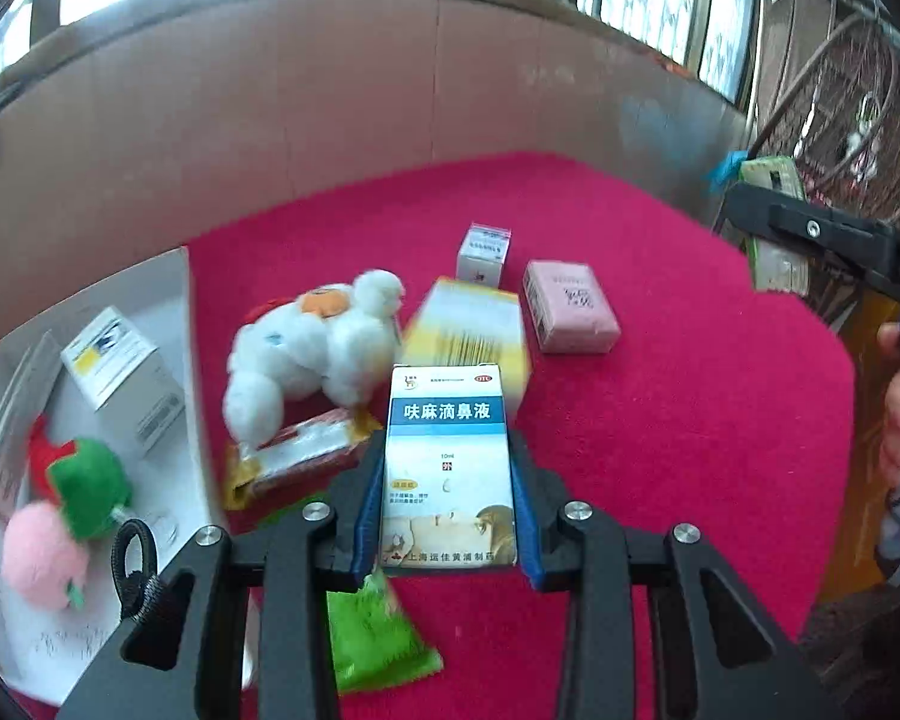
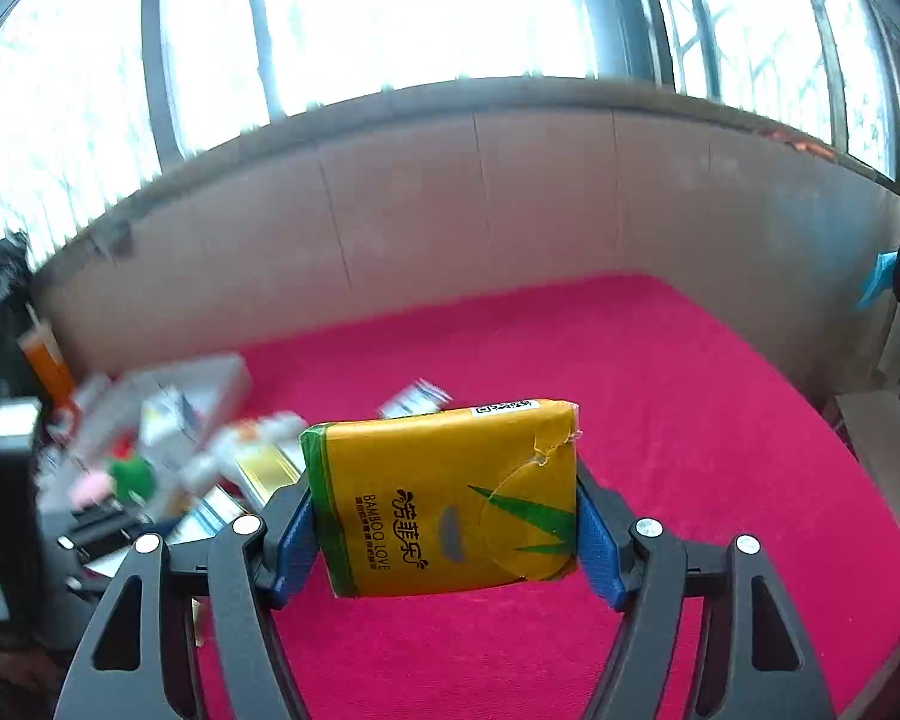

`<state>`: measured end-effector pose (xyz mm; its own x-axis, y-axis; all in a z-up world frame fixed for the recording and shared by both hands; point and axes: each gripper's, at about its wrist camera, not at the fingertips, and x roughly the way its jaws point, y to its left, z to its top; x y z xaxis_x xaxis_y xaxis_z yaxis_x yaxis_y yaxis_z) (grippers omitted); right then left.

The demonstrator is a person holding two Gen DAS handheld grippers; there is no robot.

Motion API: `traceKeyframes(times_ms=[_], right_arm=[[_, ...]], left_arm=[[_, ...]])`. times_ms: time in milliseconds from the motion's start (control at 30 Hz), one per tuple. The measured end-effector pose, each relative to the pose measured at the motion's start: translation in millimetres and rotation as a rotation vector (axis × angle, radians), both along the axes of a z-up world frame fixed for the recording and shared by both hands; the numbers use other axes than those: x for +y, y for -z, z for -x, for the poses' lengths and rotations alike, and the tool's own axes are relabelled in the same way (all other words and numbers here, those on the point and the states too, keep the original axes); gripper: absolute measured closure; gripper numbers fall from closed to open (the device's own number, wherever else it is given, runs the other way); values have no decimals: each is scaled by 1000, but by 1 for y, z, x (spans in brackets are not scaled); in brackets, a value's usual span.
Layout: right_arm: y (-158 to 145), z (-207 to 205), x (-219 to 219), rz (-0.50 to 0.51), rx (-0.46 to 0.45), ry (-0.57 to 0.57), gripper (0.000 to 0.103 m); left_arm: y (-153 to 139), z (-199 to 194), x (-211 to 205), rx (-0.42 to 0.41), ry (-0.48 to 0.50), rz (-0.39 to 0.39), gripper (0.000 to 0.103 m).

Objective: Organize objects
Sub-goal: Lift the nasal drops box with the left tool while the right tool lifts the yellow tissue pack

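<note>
A blue-and-white nasal-drops carton [image 1: 448, 465] stands clamped between the blue pads of the left gripper [image 1: 448, 480], its long axis running away from the camera along the fingers, title end outward and printed face up. It hangs above the red cloth [image 1: 660, 420] and a green packet [image 1: 373, 642]. In the other hand, the right gripper [image 2: 447, 516] squeezes a yellow bamboo tissue pack [image 2: 444, 495] across its width; the pack's long axis lies crosswise between the pads, its lettering reading sideways, clear of the cloth. Both items appear lifted, so the step in hand looks like carrying them off for sorting. At left lies a white tray [image 1: 189, 360] already holding a white box [image 1: 123, 378] and plush strawberries [image 1: 66, 510]; it seems the likely destination. The next move would call for swinging each load over the tray rim without brushing the plush chicken [image 1: 312, 354], the yellow striped box [image 1: 468, 324] or the pink box [image 1: 570, 306] left on the cloth.
</note>
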<state>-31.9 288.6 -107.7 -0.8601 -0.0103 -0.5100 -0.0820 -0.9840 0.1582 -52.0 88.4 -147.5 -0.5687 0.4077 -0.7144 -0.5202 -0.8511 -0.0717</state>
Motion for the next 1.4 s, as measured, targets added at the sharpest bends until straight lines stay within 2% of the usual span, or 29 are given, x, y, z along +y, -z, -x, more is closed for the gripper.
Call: traceKeyframes(times_ms=[133,267,333,467,533,600,733,900,967,1067,1167,1333,1400], right_arm=[[8,-6,-20,5,1,10,27],[-28,-11,-24,57,67,13,27],[-39,-16,-31,59,100,23,27],[-28,-23,-55,71,94,6,27],[-28,-22,-69,44,97,-3,27],[-40,-18,-82,49,106,-44,27],[-67,-17,-107,24,193,-80,27],[-41,-11,-141,5,129,-131,27],[-43,-5,-147,20,108,-142,27],[-69,0,-157,18,173,-150,27],[-76,0,-173,15,215,-173,27],[-44,8,-204,-3,142,-227,27],[-43,19,-216,17,107,-249,27]], left_arm=[[-15,-16,-26,35,-60,-13,68],[-56,-31,-62,121,-143,-65,68],[-65,-40,-78,152,-185,-88,68],[-61,-59,-102,161,-259,-100,68],[-62,-63,-117,173,-295,-95,68],[-69,-63,-131,195,-329,-104,68],[-85,-74,-157,248,-380,-136,68],[-72,-81,-182,226,-430,-149,68],[-74,-80,-190,229,-452,-142,68],[-95,-85,-203,277,-482,-161,68],[-102,-92,-213,316,-515,-154,68],[-83,-100,-231,282,-577,-136,68],[-83,-105,-244,274,-611,-131,68]])
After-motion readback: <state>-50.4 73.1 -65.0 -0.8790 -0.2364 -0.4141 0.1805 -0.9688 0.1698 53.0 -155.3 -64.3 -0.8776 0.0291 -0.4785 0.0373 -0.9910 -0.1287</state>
